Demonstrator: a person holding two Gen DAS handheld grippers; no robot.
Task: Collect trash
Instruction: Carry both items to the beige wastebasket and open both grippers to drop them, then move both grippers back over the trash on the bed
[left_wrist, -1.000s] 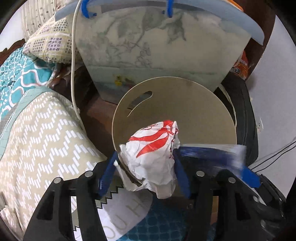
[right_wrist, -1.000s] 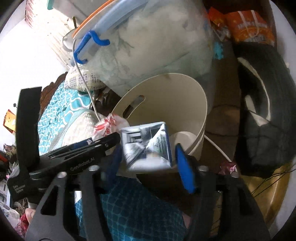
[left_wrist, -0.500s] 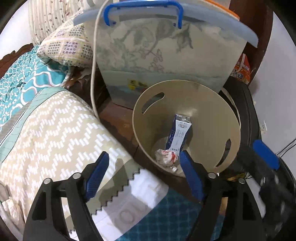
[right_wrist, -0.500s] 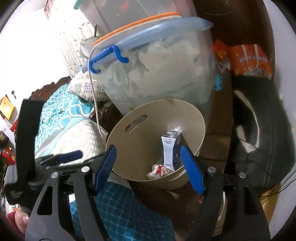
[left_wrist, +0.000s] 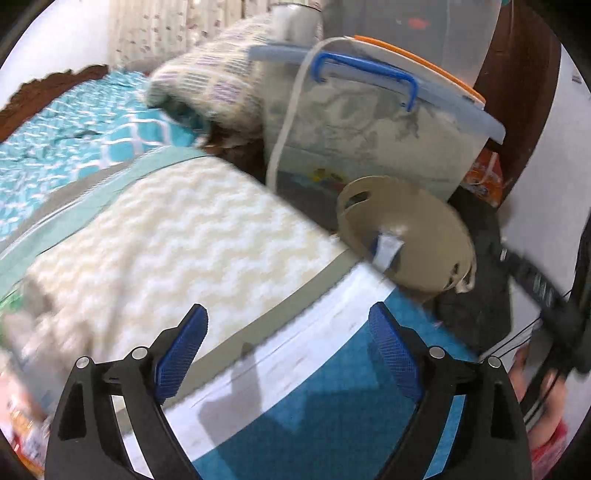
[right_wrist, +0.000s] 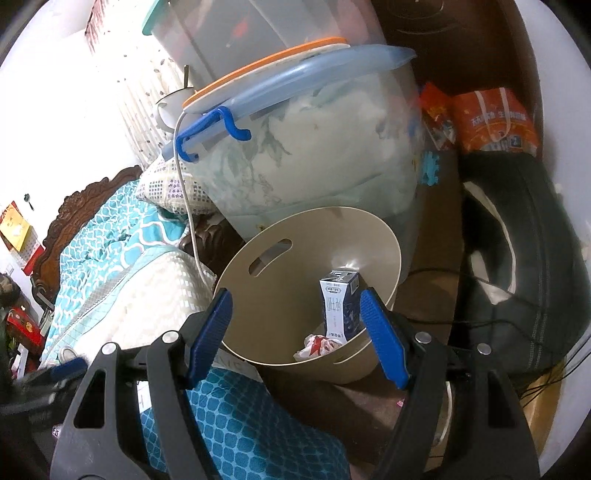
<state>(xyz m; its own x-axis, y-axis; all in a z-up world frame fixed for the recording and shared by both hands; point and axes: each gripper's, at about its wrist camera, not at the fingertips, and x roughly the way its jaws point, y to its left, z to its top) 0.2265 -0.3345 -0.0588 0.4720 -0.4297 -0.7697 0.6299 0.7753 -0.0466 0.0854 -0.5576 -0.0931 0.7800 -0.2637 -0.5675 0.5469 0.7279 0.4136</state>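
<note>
Beige plastic forms the waste bin (right_wrist: 280, 295) sitting at the centre of your right wrist view, with the milk carton (right_wrist: 340, 308) standing upright inside and the crumpled red-and-white wrapper (right_wrist: 319, 345) lying at its foot. Your right gripper (right_wrist: 295, 332) is spread wide and holds nothing, framing the bin. Your left gripper (left_wrist: 288, 354) is also wide apart and empty over the bedding (left_wrist: 177, 236); the bin shows blurred at centre right.

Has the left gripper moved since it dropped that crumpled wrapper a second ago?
Yes. The left gripper has pulled back and swung left: the beige bin sits smaller and farther right, its jaws open and empty.
</note>
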